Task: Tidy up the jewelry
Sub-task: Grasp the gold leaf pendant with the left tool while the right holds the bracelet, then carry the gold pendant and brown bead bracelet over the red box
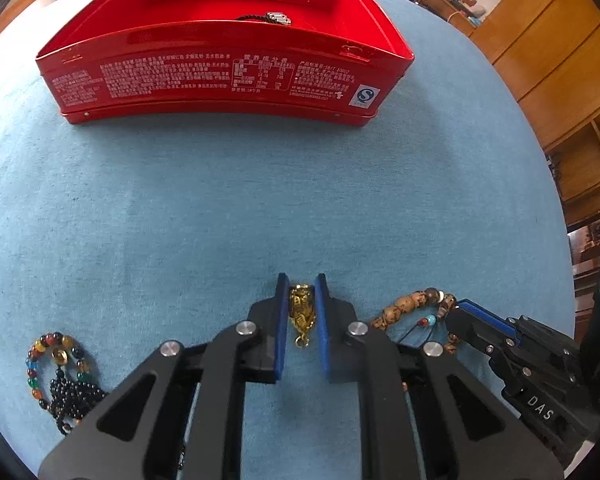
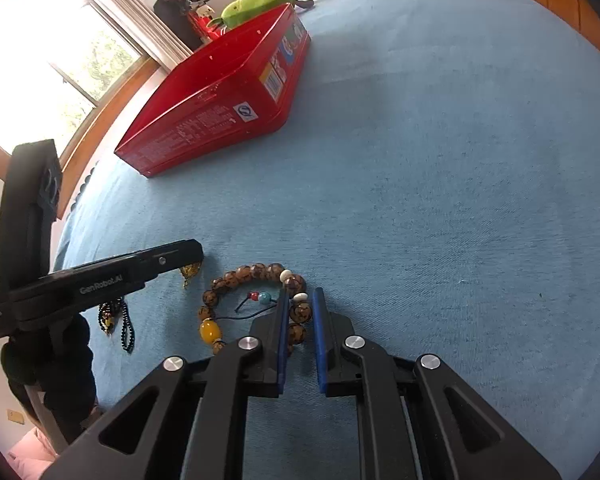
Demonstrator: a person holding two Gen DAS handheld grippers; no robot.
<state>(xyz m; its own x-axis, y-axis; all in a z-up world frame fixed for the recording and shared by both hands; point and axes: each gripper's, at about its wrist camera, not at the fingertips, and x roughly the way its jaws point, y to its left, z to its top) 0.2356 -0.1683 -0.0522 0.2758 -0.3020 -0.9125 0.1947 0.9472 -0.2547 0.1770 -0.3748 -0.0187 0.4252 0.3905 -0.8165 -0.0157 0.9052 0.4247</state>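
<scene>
- On the blue cloth (image 1: 260, 200), at eight o'clock: multicoloured bead bracelet (image 1: 44, 364) touching a heap of black beads (image 1: 76, 398).
- At twelve o'clock: red tin (image 1: 228, 76), open, a dark cord piece (image 1: 274, 18) inside.
- At six o'clock: left gripper (image 1: 302, 312), pads clamped on a gold pendant (image 1: 301, 310).
- At four o'clock: right gripper (image 2: 300, 316), pads pinching a brown bead bracelet (image 2: 260, 272).

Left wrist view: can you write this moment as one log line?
left gripper: shut on gold pendant | right gripper: shut on brown bead bracelet | red tin: open
</scene>
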